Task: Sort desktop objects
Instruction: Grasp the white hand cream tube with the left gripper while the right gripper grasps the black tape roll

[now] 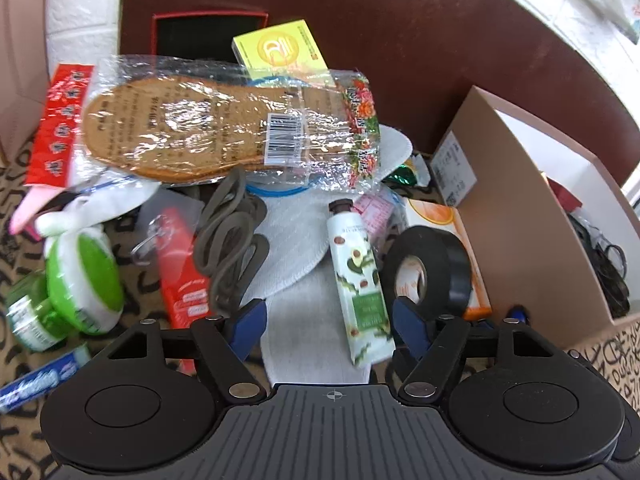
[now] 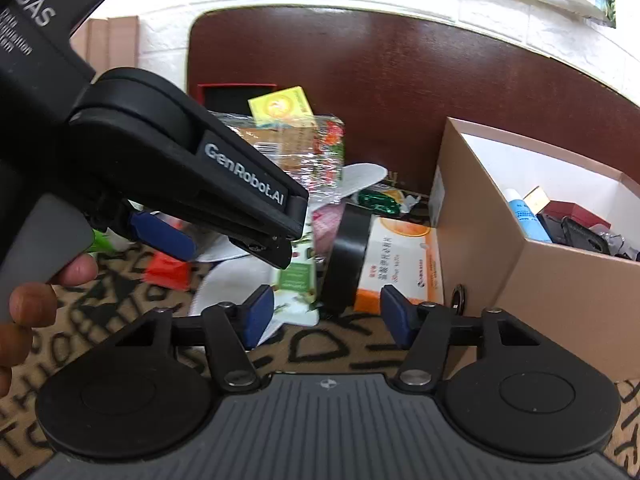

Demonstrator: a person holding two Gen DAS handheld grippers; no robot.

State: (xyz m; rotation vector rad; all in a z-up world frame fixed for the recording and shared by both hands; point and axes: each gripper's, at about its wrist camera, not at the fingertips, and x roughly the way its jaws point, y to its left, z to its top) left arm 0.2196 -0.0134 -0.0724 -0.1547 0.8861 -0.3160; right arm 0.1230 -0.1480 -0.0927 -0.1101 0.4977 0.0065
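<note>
My left gripper (image 1: 328, 324) is open and empty, low over a pile of desktop objects. A white hand cream tube (image 1: 362, 280) lies between its blue fingertips, nearer the right one. A black tape roll (image 1: 428, 268) stands just right of the tube. A wrapped insole pair (image 1: 224, 128) tops the pile behind. My right gripper (image 2: 326, 316) is open and empty, above the patterned cloth, in front of the tape roll (image 2: 346, 256) and an orange-white box (image 2: 400, 264). The left gripper body (image 2: 192, 168) fills the right view's left side.
A tan cardboard box (image 2: 516, 240) with several items inside stands at right. A green-lidded jar (image 1: 84, 276), a red packet (image 1: 180, 264), grey hair bands (image 1: 228, 236) and a yellow box (image 1: 280, 46) lie in the pile. A dark headboard (image 1: 400, 20) rises behind.
</note>
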